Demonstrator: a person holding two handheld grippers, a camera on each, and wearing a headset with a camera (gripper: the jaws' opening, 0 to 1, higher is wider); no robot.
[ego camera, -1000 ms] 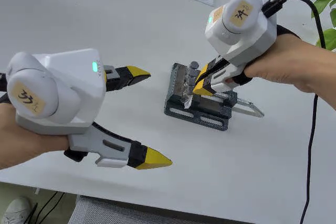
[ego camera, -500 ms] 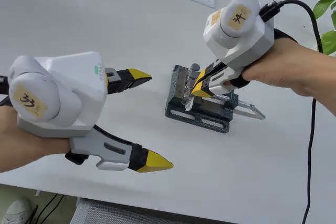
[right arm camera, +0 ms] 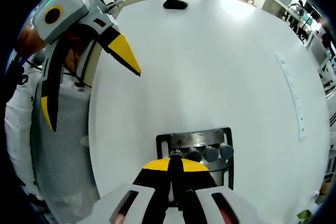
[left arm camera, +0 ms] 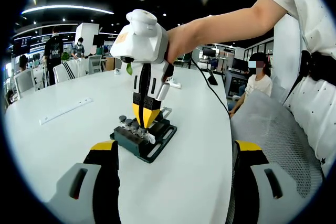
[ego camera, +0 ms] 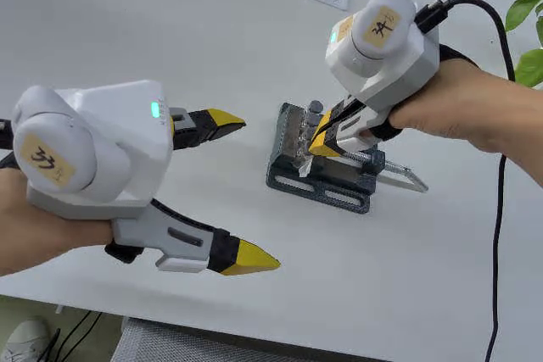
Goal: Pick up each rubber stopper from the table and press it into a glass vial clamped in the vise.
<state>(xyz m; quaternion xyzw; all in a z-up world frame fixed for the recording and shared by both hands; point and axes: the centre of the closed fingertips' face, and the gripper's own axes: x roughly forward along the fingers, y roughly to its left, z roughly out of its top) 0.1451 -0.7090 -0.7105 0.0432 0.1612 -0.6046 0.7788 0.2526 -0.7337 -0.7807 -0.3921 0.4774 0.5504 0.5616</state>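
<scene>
A wide white counter (ego camera: 170, 40) carries the work. At 9 o'clock in the head view, the large white left gripper (ego camera: 257, 192) hovers above the counter with its yellow-tipped jaws spread wide apart and nothing between them. It has stayed in the same place over the last second.

At 2 o'clock, the white right gripper (ego camera: 323, 146) points steeply down, its jaws drawn together. Over the last second its body has leaned only slightly toward 9 o'clock, while its tips have kept to the same spot on the row.

Just right of centre sits the dark grey metal vise (ego camera: 318, 184), clamping a row of small clear glass vials (ego camera: 299, 140). In the right gripper view, four round grey rubber stoppers (right arm camera: 211, 153) sit in a line on the vials, and the closed tips rest on the one at the 9 o'clock end.

With so little movement, this is probably the final press seating that stopper. Whether it is fully home cannot be told.
</scene>
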